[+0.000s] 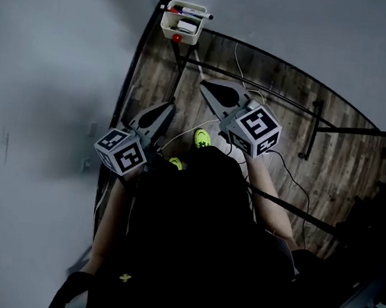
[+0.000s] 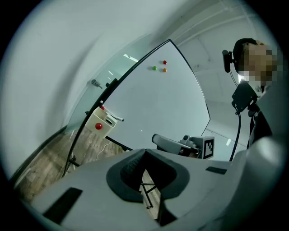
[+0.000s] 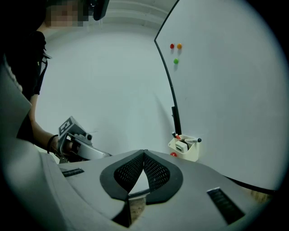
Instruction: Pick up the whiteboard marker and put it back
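Left gripper [image 1: 168, 106]: jaws closed tip to tip, nothing between them. Right gripper [image 1: 205, 86]: same, tips pressed together, empty. Both held out low over the wood floor [image 1: 281, 119], right one further forward. Ahead and well apart from both, a tray [image 1: 173, 23] hangs at the lower corner of the whiteboard [image 1: 299, 30]. Marker [image 1: 191, 11] lies across the tray's rim, untouched. Three magnets [image 3: 175, 61] sit high on the board
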Tool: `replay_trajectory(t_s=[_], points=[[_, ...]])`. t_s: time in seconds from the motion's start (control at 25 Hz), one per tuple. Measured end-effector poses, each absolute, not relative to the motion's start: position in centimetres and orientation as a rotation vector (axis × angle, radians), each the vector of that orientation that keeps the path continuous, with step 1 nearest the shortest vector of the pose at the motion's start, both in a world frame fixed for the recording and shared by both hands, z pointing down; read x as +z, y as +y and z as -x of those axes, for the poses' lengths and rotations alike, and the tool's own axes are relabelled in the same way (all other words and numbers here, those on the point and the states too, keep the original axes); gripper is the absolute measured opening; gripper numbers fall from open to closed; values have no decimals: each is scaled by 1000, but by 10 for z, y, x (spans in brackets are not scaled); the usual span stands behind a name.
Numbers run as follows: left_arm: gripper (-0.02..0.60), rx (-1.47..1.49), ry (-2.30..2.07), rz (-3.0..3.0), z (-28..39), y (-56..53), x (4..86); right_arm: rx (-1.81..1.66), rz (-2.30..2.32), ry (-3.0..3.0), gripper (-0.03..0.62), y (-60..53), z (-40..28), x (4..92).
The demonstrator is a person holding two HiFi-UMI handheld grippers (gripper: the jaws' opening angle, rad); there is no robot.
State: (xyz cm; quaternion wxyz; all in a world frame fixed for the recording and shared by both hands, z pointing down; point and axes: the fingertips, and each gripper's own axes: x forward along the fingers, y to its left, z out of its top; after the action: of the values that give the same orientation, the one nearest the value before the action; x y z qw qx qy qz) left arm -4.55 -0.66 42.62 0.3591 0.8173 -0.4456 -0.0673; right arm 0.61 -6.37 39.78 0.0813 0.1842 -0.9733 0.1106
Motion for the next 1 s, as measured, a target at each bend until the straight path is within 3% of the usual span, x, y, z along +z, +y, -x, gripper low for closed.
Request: replay_trajectory(t_s=[1.0], points=[[32, -216, -1380, -2011, 53, -49, 426, 318, -483, -2906, 2, -154, -19, 426]])
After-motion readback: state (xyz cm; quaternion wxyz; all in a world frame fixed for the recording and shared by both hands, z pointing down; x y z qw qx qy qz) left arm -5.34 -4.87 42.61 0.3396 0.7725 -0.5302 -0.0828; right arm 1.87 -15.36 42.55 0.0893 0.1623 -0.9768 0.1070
